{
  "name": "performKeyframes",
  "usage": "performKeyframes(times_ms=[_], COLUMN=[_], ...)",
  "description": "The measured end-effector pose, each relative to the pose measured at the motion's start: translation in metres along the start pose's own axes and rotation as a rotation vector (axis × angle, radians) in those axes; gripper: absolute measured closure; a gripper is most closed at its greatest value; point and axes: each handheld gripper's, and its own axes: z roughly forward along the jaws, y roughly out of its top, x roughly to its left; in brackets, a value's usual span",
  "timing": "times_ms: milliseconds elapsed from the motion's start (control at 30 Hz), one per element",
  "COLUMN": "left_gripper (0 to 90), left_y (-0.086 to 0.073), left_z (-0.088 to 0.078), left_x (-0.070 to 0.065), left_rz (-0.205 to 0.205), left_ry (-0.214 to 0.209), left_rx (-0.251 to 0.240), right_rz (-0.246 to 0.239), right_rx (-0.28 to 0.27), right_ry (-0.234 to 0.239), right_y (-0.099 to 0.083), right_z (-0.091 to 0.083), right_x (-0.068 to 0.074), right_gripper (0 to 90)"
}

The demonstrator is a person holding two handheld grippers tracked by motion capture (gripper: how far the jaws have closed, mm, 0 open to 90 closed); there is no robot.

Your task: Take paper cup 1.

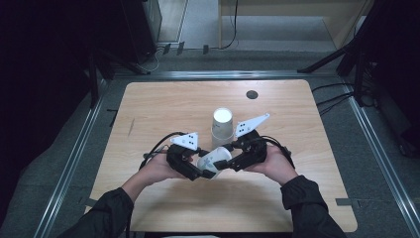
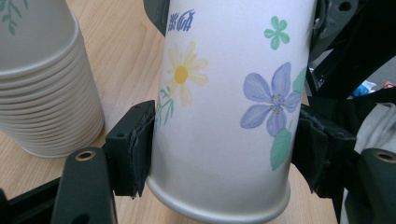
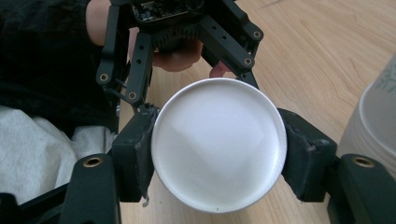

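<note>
Light wood tabletop w/ rounded corners, small dark round grommet near far edge. Grey carpet floor around it, metal rails along left & right sides. Black cables trail on floor at right; dark equipment stand at back left.

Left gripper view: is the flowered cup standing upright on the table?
No. The flowered cup is held off the table between the left gripper's fingers, beside the cup stack.
</note>
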Motion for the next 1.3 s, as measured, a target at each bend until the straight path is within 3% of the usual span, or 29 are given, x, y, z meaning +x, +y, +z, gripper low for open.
performKeyframes(times_ms=[33,67,100,200,233,367,433,600,633,667,767,867,933,1000,1067,1300], left_gripper=[29.5,29.5,29.5,29.6,29.6,29.6,29.6,29.4,29.4,29.4,29.2,29.2,29.3,29.3,29.2,29.2], left_y=[0.0,0.0,0.0,0.0,0.001,0.004,0.007,0.012,0.016,0.016,0.029,0.032,0.03,0.026,0.025,0.023], left_z=[-0.001,-0.002,-0.005,-0.009,-0.012,-0.015,-0.017,-0.018,-0.017,-0.017,-0.013,-0.011,-0.008,-0.004,-0.003,0.005], left_x=[0.0,0.0,0.001,0.003,0.003,0.003,0.003,0.005,0.007,0.007,0.01,0.01,0.011,0.01,0.01,0.004], left_rz=[-0.003,-0.006,-0.006,-0.026,-0.008,0.008,0.015,0.03,0.032,0.032,0.06,0.081,0.075,0.093,0.087,0.123], left_ry=[-0.004,-0.004,0.005,0.004,0.026,0.032,0.025,0.01,-0.003,-0.003,0.016,0.042,0.027,0.038,0.04,0.052], left_rx=[0.001,0.003,0.004,0.011,0.047,0.093,0.146,0.215,0.259,0.259,0.349,0.382,0.399,0.448,0.454,0.499], right_rz=[-0.027,-0.027,-0.038,-0.06,-0.067,-0.093,-0.116,-0.133,-0.138,-0.138,-0.146,-0.149,-0.144,-0.131,-0.135,-0.159], right_rx=[-0.002,-0.002,0.003,0.005,0.01,0.033,0.05,0.055,0.05,0.05,0.04,0.034,0.034,0.042,0.047,0.077], right_ry=[-0.008,-0.008,-0.04,-0.071,-0.084,-0.122,-0.135,-0.136,-0.136,-0.136,-0.145,-0.152,-0.15,-0.125,-0.126,-0.11], right_y=[0.0,0.0,0.0,-0.002,-0.005,-0.013,-0.016,-0.021,-0.022,-0.022,-0.02,-0.019,-0.019,-0.02,-0.02,-0.02], right_z=[0.001,0.001,0.0,-0.002,-0.005,-0.008,-0.008,-0.008,-0.007,-0.007,-0.003,-0.001,0.001,0.004,0.006,0.019], right_x=[0.001,0.001,0.003,0.005,0.006,0.009,0.011,0.014,0.014,0.014,0.013,0.011,0.009,0.007,0.007,0.007], right_gripper=[29.6,29.6,22.3,22.3,22.3,23.1,23.2,24.2,24.5,24.5,24.7,24.7,24.8,25.3,25.3,25.5])
